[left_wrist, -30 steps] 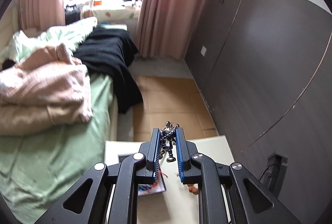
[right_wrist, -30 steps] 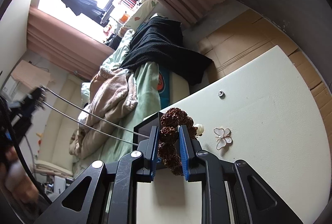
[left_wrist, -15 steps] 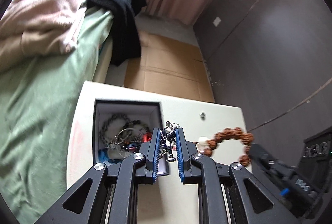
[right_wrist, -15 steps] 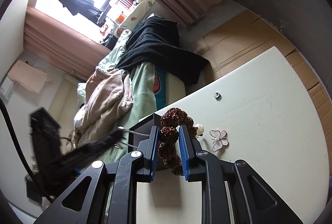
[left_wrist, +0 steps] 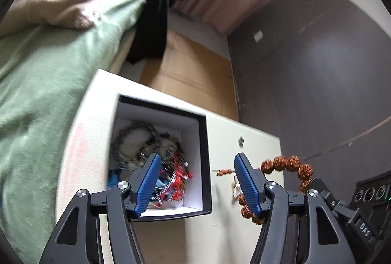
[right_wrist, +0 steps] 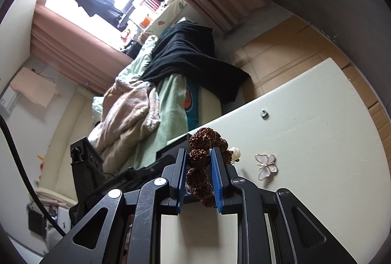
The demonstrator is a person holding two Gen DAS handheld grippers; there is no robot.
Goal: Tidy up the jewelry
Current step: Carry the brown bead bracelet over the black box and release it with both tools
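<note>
Blue pads of my left hand-held gripper (left_wrist: 197, 182) stand wide apart low in the frame, holding nothing, over the near edge of the open jewelry box (left_wrist: 204, 142). Inside the box lies a blurred tangle of chains and red and blue pieces (left_wrist: 156, 154), left of centre. My right hand-held gripper (right_wrist: 199, 178) is clamped on the brown bead bracelet (right_wrist: 199, 159), low in its frame above the table (right_wrist: 317, 142). Just right of it, a butterfly brooch (right_wrist: 266, 163) lies on the table. Farther up, a small silver ring (right_wrist: 264, 113) sits near the far edge.
</note>
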